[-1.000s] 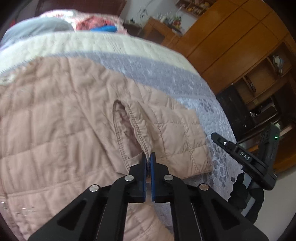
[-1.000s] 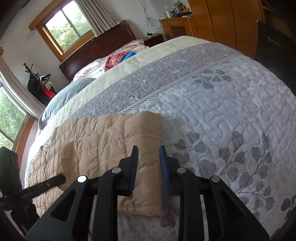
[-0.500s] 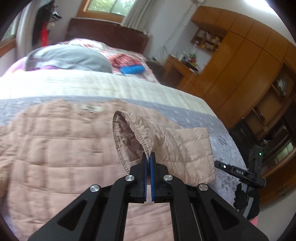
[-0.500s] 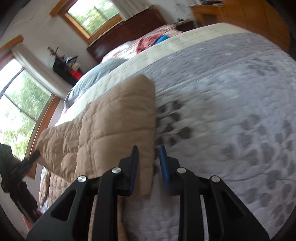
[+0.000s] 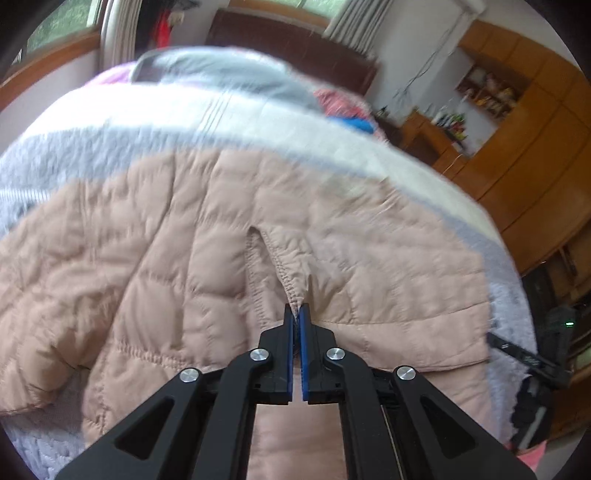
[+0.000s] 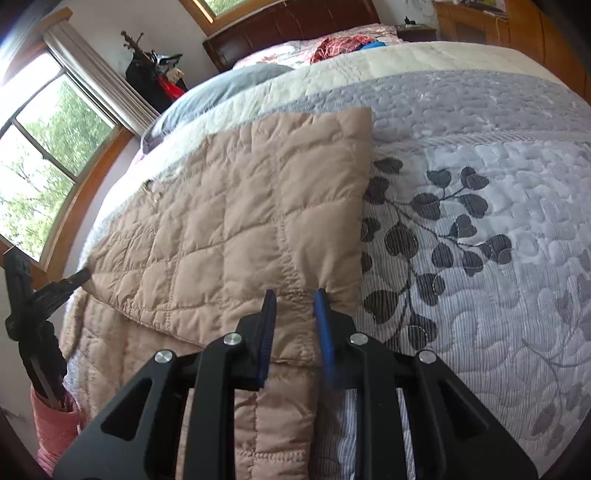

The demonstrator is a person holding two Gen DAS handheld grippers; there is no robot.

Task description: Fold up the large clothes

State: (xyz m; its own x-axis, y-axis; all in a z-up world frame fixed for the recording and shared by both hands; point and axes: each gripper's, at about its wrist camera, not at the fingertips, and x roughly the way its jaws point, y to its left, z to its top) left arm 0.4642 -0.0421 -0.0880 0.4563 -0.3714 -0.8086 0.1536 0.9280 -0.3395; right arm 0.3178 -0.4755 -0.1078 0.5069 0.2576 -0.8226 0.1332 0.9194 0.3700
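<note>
A beige quilted jacket (image 5: 166, 258) lies spread on the bed. My left gripper (image 5: 296, 310) is shut on a stitched edge of the jacket where a seam opening runs up from the pads. In the right wrist view a folded panel of the jacket (image 6: 240, 206) lies flat, its straight edge on the leaf-print bedspread (image 6: 480, 184). My right gripper (image 6: 295, 295) has the panel's near hem between its blue pads, and its jaws are closing on the puckered fabric. The other gripper shows at each view's edge: right gripper (image 5: 532, 358), left gripper (image 6: 37, 302).
A grey pillow (image 6: 229, 85) and a heap of red and blue clothes (image 6: 340, 46) lie near the dark headboard (image 6: 288, 22). Wooden wardrobes (image 5: 535, 147) stand to the right of the bed. A window (image 6: 44, 155) is on the left wall.
Both grippers have swept across the bed with the jacket. The raised loop at the left gripper has flattened into a narrow slit. The right panel now lies flat.
</note>
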